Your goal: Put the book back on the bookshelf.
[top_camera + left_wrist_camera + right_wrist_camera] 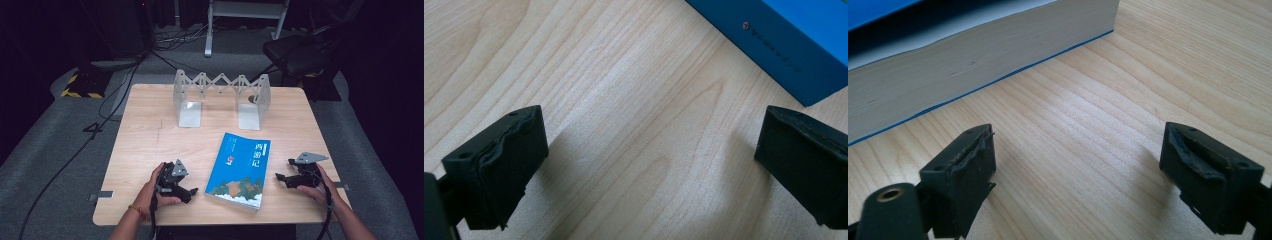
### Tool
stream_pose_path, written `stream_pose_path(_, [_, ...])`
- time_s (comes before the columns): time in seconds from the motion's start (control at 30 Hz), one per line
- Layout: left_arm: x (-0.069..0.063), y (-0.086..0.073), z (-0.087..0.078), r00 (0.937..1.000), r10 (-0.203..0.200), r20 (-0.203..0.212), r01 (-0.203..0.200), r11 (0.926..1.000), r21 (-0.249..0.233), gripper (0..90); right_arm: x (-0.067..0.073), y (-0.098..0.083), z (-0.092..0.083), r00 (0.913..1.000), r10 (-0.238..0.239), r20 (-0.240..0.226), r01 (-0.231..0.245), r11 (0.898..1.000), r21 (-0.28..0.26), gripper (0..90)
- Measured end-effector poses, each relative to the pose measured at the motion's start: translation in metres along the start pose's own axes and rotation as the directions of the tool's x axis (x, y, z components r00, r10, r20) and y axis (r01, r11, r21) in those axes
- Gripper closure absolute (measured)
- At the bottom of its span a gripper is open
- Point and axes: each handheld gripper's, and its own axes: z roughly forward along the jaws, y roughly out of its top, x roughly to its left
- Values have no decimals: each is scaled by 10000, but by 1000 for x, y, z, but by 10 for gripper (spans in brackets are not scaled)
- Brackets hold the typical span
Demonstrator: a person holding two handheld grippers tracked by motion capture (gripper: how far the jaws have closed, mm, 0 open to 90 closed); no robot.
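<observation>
Wooden desk (150, 145): blue book (239, 169) lying flat, centre-front; grey bookend rack (221, 97) behind. Left claw (191, 192) and right claw (280, 177) flank book, both spread, empty.

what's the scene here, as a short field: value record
table: wooden top, grey floor around it
book: blue cover, lying flat near the front, between the two grippers
book rack: grey expanding rack standing at the far edge, nothing in it
left gripper: open, resting on the table left of the book, holding nothing
right gripper: open, on the table right of the book, facing its page edge, holding nothing
contact: neither gripper touches the book
</observation>
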Motion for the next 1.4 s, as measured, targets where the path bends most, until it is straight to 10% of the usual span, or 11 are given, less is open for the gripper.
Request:
stream_pose_path(0.63, [-16,-3,-3,9997,165,156,-164,9998,-66,37,9,10,1,9962,-587,-647,622,9966,532,225])
stream_pose_path(1.07, [-23,-2,-2,9995,249,211,-246,9996,-100,38,45,24,5,9686,-1786,-1731,1930,9787,702,246])
stream_pose_path(1.4, [-22,-2,-1,9992,295,285,-293,9995,-102,36,50,24,5,9669,-1853,-1755,2000,9773,701,250])
